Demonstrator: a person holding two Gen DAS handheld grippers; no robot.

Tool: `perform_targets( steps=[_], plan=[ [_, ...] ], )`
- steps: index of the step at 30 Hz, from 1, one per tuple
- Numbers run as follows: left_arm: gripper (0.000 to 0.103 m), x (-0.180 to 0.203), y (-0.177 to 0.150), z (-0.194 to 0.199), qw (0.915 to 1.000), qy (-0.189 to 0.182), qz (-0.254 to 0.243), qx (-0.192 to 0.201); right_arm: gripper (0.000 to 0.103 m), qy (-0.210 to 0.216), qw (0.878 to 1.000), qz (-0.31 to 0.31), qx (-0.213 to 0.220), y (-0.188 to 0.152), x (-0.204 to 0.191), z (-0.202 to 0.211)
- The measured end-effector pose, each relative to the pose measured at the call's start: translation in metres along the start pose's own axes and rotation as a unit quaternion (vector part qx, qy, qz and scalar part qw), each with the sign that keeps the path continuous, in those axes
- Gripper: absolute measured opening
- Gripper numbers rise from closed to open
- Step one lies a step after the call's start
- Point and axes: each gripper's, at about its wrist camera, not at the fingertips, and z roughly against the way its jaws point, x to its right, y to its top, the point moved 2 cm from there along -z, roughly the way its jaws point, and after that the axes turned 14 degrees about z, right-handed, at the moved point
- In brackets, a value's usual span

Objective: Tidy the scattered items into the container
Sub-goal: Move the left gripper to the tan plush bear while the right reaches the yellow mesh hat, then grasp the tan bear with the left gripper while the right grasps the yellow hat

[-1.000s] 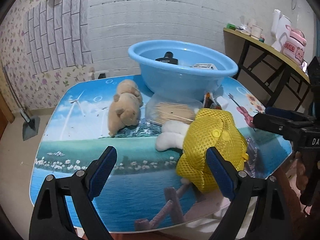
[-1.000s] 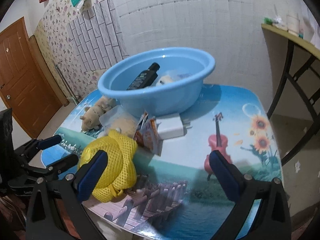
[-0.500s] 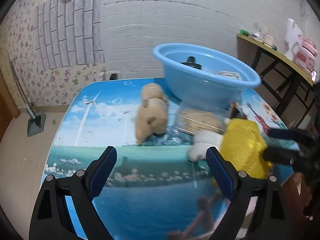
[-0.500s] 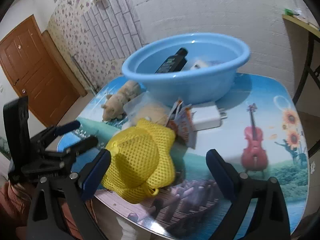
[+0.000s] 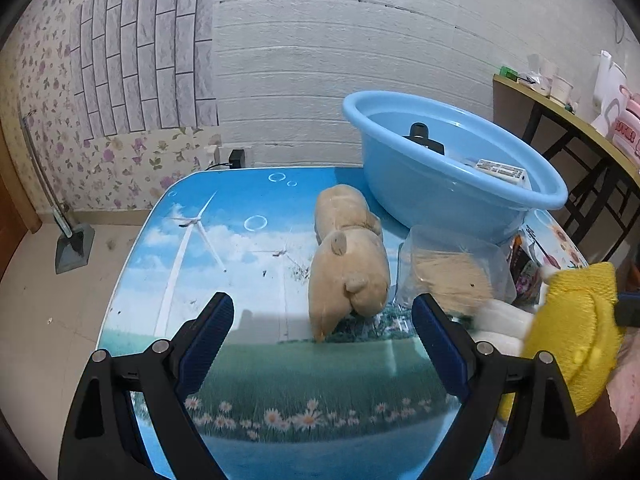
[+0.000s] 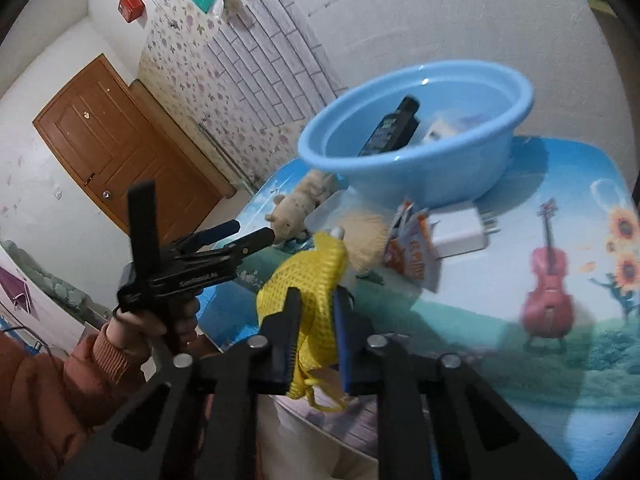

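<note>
The blue basin (image 5: 460, 184) stands at the table's far right with a black bottle (image 6: 394, 130) and a white box (image 5: 500, 169) inside; it also shows in the right wrist view (image 6: 420, 168). My right gripper (image 6: 316, 320) is shut on the yellow mesh bag (image 6: 308, 280), lifted at the table's near edge; the bag shows at the right of the left wrist view (image 5: 576, 320). My left gripper (image 5: 320, 340) is open and empty, just in front of the tan plush toy (image 5: 348, 268).
A clear box of toothpicks (image 5: 456, 276), snack packets (image 6: 412, 248) and a white charger (image 6: 464, 236) lie in front of the basin. A side table (image 5: 568, 120) with cups stands at right. A brown door (image 6: 120, 152) is at left.
My right gripper closed on the yellow mesh bag and lifted it. My left gripper swung left, from the bag to face the tan plush toy.
</note>
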Motion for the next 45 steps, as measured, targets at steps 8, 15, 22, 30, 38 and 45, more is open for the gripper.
perform_targets(
  steps=[8, 15, 22, 30, 38, 45],
  plan=[
    [0.050, 0.010, 0.008, -0.027, 0.9997, -0.014, -0.004, -0.019, 0.008, -0.050, 0.999, -0.017, 0.013, -0.004, 0.020, 0.030],
    [0.043, 0.013, 0.000, -0.007, 0.9994, -0.015, -0.028, -0.017, 0.021, -0.095, 0.995, -0.005, 0.009, -0.006, 0.016, 0.028],
    [0.043, 0.002, -0.022, 0.020, 0.9996, -0.006, -0.012, -0.024, 0.055, -0.124, 0.991, 0.056, 0.011, -0.003, -0.003, 0.032],
    [0.047, 0.003, -0.044, 0.049, 0.9988, -0.023, -0.007, -0.043, 0.055, -0.133, 0.988, 0.079, -0.027, -0.014, -0.009, 0.012],
    [0.063, 0.008, -0.046, 0.051, 0.9990, -0.018, -0.007, -0.040, 0.075, -0.143, 0.985, 0.087, -0.052, -0.021, -0.009, -0.005],
    [0.067, 0.010, -0.045, 0.031, 0.9987, -0.006, -0.014, -0.048, 0.078, -0.161, 0.980, 0.103, -0.051, -0.024, -0.010, -0.016]
  ],
)
